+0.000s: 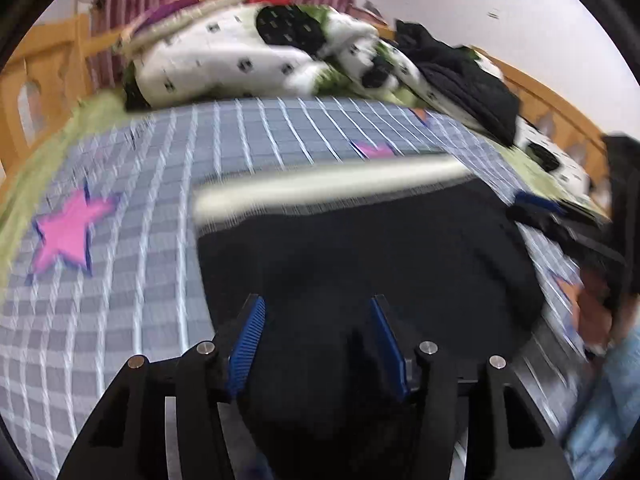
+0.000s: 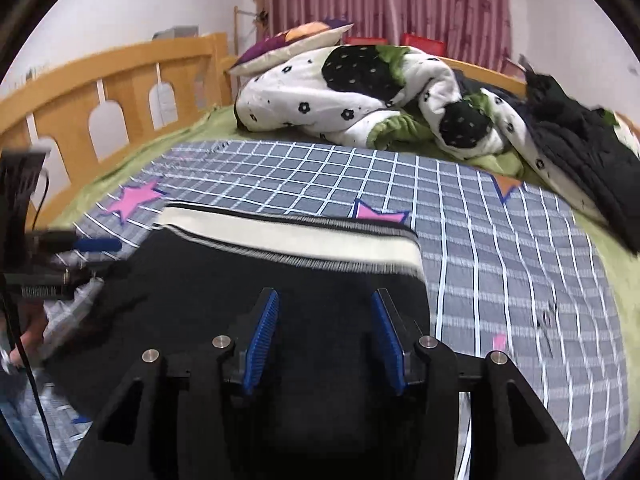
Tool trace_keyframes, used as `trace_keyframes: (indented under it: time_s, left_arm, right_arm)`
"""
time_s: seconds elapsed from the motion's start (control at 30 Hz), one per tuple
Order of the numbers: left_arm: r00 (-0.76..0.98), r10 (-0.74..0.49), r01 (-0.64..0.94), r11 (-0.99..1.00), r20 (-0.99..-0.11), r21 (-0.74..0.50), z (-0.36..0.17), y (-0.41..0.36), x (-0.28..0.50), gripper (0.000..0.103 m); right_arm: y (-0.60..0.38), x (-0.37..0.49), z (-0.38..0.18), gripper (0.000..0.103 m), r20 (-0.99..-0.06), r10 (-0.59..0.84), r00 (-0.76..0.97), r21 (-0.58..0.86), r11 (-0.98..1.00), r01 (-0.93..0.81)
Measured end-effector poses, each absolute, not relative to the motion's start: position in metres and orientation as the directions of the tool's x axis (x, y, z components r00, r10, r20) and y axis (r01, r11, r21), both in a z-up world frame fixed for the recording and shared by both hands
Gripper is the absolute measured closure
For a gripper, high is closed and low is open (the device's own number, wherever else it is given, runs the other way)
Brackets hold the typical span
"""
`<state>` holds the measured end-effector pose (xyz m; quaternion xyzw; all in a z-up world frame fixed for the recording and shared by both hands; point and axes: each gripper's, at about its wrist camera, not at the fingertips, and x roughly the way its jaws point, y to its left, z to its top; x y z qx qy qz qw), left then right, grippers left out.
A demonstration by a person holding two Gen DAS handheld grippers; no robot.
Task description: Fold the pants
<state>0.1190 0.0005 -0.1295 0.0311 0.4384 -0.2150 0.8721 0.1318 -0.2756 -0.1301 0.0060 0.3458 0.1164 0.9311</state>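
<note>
Fingers (image 1: 256, 320) of the left gripper (image 1: 316, 308) stand apart, blue pads facing each other across a gap; black cloth lies below and between them, but no pad presses on it, so nothing is grasped. The right gripper (image 2: 324, 300) is likewise released, its fingers (image 2: 268, 320) spread over the same dark cloth.

The pants (image 2: 240, 292) lie flat on a grey checked sheet (image 2: 500, 264) in the near part of the bed (image 2: 120, 76). They are black, with a cream waistband (image 2: 288, 236) along the far edge, edged with fine black-and-white ribbing. Pink stars (image 1: 66, 232) are printed on the sheet beside the pants.

At the far end of the bed a white quilt (image 2: 320, 96) with black patches is heaped; a pillow (image 2: 292, 44) rests on it. A dark garment (image 2: 580, 152) lies at the right of the heap. The left-wrist view is blurred.
</note>
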Motion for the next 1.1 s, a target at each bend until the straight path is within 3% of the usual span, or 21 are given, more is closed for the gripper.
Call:
trace_keyframes:
  time_s: [0.13,0.27,0.53,0.6,0.63,0.67,0.77,0.8,0.9,1.0,1.1]
  left_arm:
    - [0.476,-0.370,0.465,0.876,-0.798,-0.128,-0.140,0.010,0.057,0.051]
    - [0.530,-0.253,0.513,0.856,-0.810,0.068,-0.154,0.006,0.009,0.051]
    - [0.597,-0.122,0.483,0.844,-0.793,0.234,-0.173,-0.013,0.013,0.048]
    - [0.628,-0.101,0.469,0.840,-0.772,0.272,-0.175,-0.021,0.010,0.051]
    - [0.646,-0.079,0.447,0.845,-0.760,0.292,-0.176,-0.024,0.010,0.063]
    - [0.673,-0.066,0.408,0.864,-0.737,0.295,-0.171,-0.023,0.011,0.084]
    - [0.662,-0.203,0.290,0.957,-0.722,-0.003,-0.148,0.016,0.019,0.085]
    - [0.648,-0.215,0.283,0.959,-0.730,-0.030,-0.151,0.023,0.021,0.085]
    - [0.626,-0.157,0.298,0.953,-0.764,0.048,-0.176,0.018,0.013,0.085]
    - [0.626,-0.167,0.285,0.958,-0.762,0.024,-0.174,0.019,0.007,0.083]
    - [0.603,-0.180,0.278,0.960,-0.777,-0.006,-0.164,0.025,-0.002,0.077]
  right_arm:
    - [-0.291,0.092,-0.132,0.055,-0.683,0.244,0.688,0.186,0.970,-0.158]
    - [-0.295,0.048,-0.132,0.055,-0.684,0.197,0.703,0.164,0.980,-0.115]
    - [-0.291,0.018,-0.129,0.052,-0.663,0.185,0.726,0.168,0.981,-0.096]
    - [-0.293,0.022,-0.134,0.052,-0.675,0.170,0.718,0.160,0.984,-0.082]
    - [-0.294,0.024,-0.136,0.052,-0.682,0.165,0.712,0.159,0.984,-0.076]
    - [-0.295,0.026,-0.139,0.052,-0.691,0.165,0.704,0.163,0.984,-0.071]
    - [-0.299,0.031,-0.144,0.052,-0.701,0.158,0.695,0.172,0.984,-0.050]
    - [-0.300,0.032,-0.146,0.052,-0.706,0.149,0.692,0.168,0.985,-0.041]
    - [-0.299,0.038,-0.159,0.052,-0.748,0.112,0.654,0.132,0.991,-0.018]
    - [-0.293,0.050,-0.187,0.052,-0.827,0.091,0.554,0.091,0.995,-0.028]
    - [-0.287,0.051,-0.190,0.052,-0.830,0.056,0.555,0.026,0.998,-0.062]
